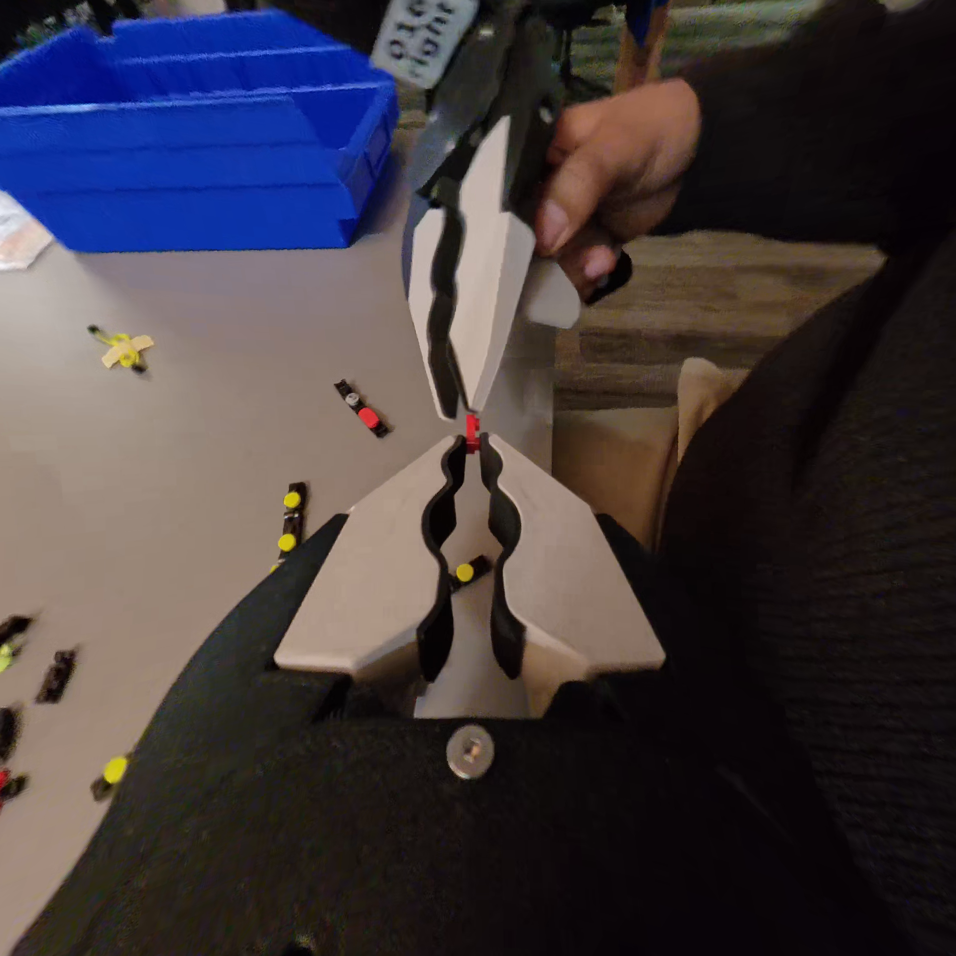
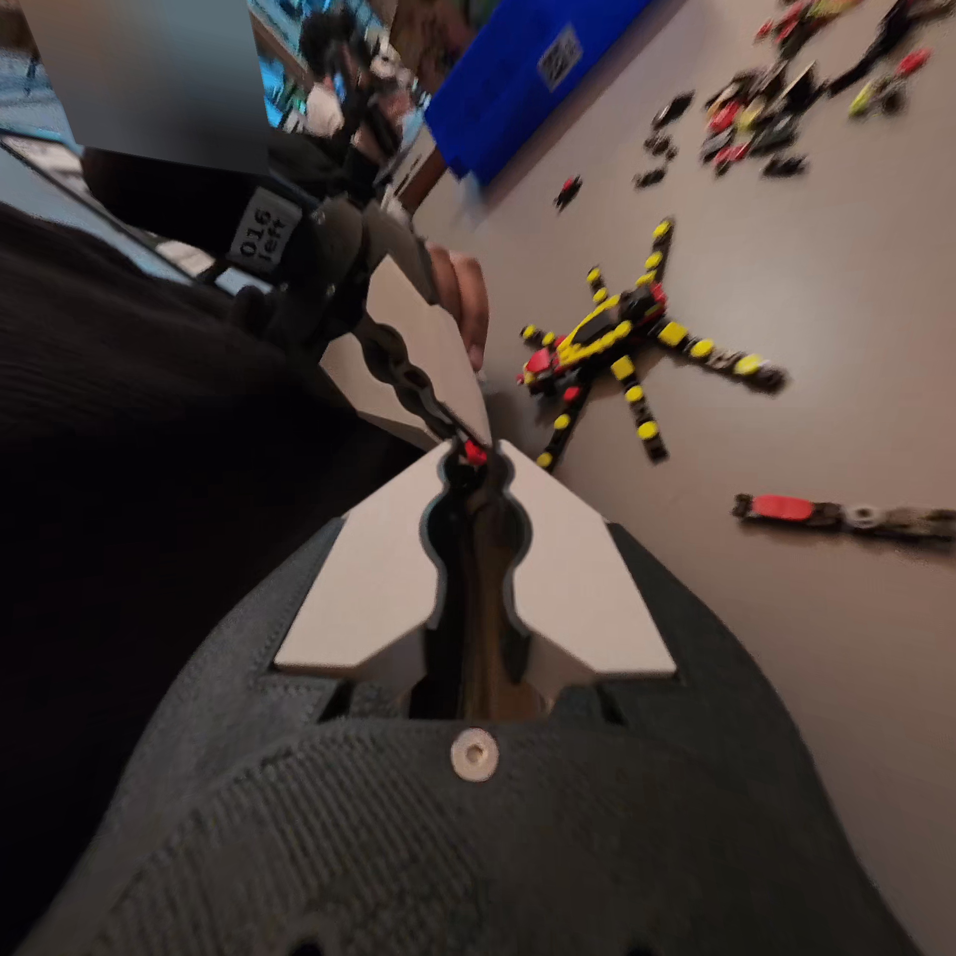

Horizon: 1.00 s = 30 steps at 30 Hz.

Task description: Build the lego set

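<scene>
Above the grey table (image 1: 207, 310), both hand-held grippers (image 1: 469, 439) (image 2: 473, 455) pinch one red piece (image 1: 472, 433).

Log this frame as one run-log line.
phase: mid-air part transfer | left gripper: shut on small red piece | right gripper: tips closed at the same piece | spider-like model: on table

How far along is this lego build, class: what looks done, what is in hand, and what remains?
Done: a yellow, black and red model with several studded legs lies assembled on the table.

In hand: the left hand-held gripper and right hand-held gripper meet tip to tip at one small red piece.

Left: loose parts remain, such as the black strip with a red tile and a blurred pile of pieces.
</scene>
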Motion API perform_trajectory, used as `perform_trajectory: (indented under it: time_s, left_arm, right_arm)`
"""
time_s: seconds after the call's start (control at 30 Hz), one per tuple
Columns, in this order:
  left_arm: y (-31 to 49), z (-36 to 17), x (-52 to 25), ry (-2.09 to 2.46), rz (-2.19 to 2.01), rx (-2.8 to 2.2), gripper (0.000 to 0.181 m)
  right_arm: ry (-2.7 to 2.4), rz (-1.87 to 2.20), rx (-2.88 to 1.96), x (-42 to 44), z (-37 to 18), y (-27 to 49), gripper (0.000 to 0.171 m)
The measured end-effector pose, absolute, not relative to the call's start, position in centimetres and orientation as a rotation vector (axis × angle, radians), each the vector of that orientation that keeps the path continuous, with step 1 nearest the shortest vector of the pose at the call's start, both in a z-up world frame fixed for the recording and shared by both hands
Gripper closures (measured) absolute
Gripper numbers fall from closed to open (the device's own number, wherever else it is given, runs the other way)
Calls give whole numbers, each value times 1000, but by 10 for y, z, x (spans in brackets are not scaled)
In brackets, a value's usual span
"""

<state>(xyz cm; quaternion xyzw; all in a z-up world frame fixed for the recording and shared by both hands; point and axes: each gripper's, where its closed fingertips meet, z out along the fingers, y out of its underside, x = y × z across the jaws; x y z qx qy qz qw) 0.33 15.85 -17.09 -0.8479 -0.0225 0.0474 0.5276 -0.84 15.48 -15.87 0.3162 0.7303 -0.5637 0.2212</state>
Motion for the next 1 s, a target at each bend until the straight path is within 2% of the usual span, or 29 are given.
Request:
perform_trajectory:
  time_s: [0.13,0.23,0.3,0.4,0.6,1.0]
  left_arm:
    - [157,-163,-14,-367,-127,-1918,178]
    - [157,-142,-22,-678,-547,-1639,178]
    - [155,-128,-30,-839,-834,-1393,179]
    - [152,-128,-34,-952,-1031,-1227,179]
    - [156,-125,-25,-979,-1151,-1148,178]
    - [157,-132,-28,-1005,-1116,-1166,178]
  right_arm:
    - [2106,-1831,941,-36,-135,169,148]
    - [2514,-1977,872,-48,-125,176,136]
    - [2853,-1964,728,-47,-123,173,139]
    - [3174,-1924,497,-41,-122,161,144]
    - [3333,-1763,322,-36,-138,144,154]
    - [3267,-1790,393,-38,-139,144,158]
